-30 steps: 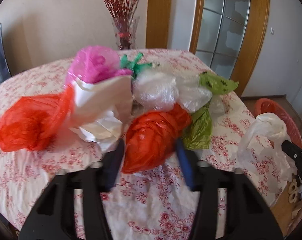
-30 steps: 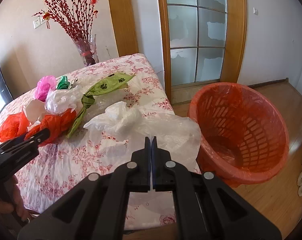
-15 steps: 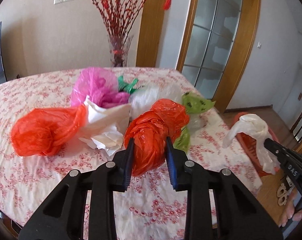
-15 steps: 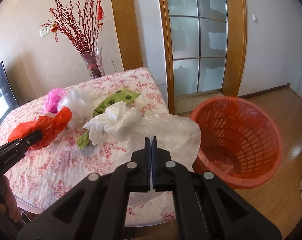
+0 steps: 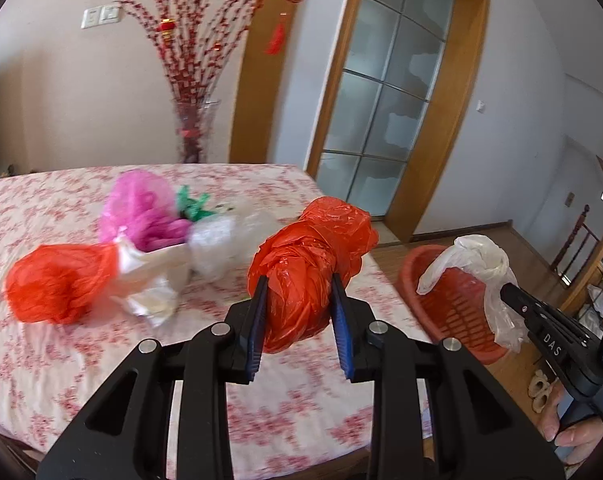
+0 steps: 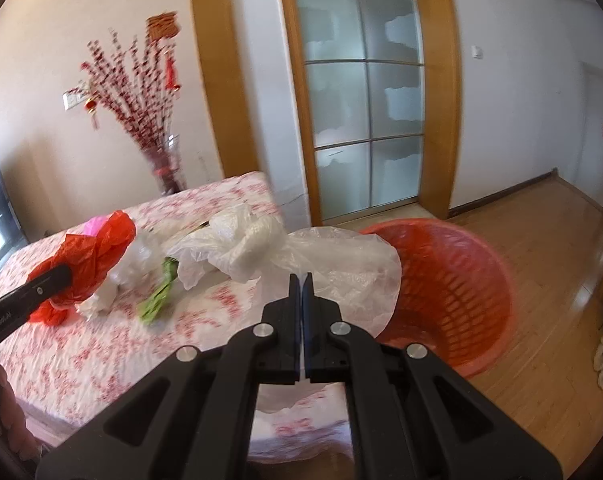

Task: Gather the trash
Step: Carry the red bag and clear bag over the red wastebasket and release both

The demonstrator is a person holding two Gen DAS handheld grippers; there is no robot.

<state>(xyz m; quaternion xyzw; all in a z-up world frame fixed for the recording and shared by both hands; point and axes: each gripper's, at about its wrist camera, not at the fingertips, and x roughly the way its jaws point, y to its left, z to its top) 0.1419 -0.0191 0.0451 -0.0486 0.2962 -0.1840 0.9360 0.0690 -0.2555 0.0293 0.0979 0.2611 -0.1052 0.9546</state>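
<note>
On the floral-clothed table (image 5: 101, 360), pink, red and clear bags lie near its far right corner. We pinch a red bag (image 5: 309, 264) in our left gripper (image 5: 301, 320), lifted over the table's right edge; our right gripper (image 6: 301, 300), jaws pressed together, clamps a white bag (image 6: 301, 256) beside the red basket (image 6: 461, 288).

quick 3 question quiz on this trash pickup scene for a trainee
1. True or false: the left gripper is shut on a red bag.
2. What does the right gripper hold? A) green bag B) clear bag C) nothing
3. Where does the red basket stand?

Key:
1. True; the bag is lifted off the table.
2. B, the clear bag.
3. On the wooden floor, beside the table.
</note>
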